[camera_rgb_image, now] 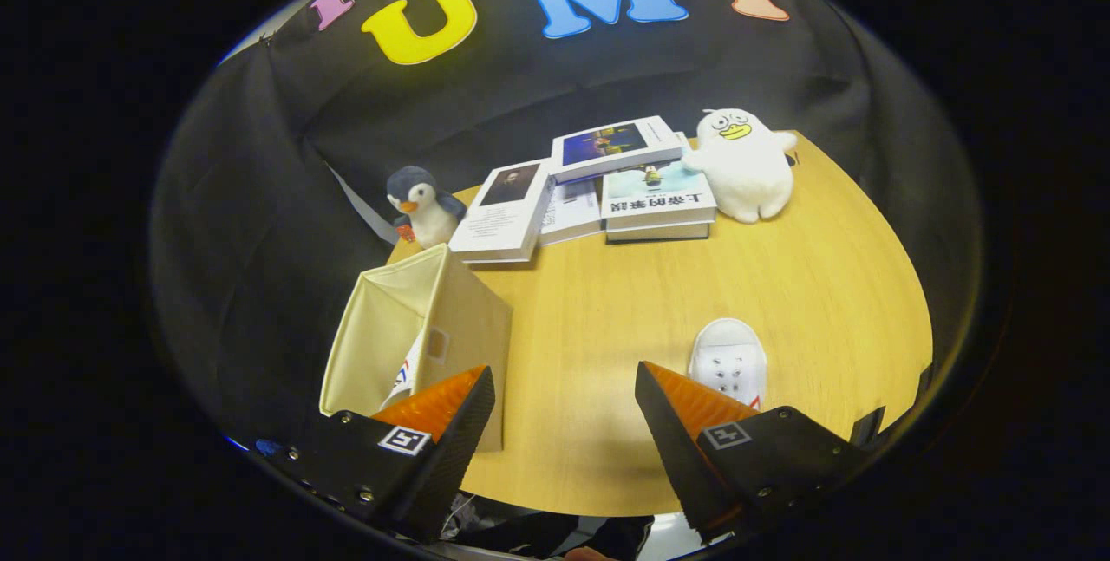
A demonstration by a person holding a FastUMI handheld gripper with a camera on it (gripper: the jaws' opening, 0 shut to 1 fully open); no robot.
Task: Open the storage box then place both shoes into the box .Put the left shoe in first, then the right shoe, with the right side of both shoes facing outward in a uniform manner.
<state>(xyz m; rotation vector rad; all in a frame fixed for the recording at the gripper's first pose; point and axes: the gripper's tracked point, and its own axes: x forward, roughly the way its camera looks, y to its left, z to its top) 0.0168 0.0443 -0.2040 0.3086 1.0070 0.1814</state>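
A cream fabric storage box (408, 331) stands open on the wooden table (607, 327), just ahead of my left finger. One white shoe (404, 379) with red and blue marks lies inside it, partly hidden by the left fingertip. The other white shoe (730, 362) rests on the table just beyond my right finger, toe pointing away. My gripper (564, 388) is open, held above the table's near edge with nothing between its fingers.
Several books (590, 188) are stacked at the far side of the table. A penguin plush (421, 205) sits to their left and a white duck plush (746, 164) to their right. Black cloth walls surround the table.
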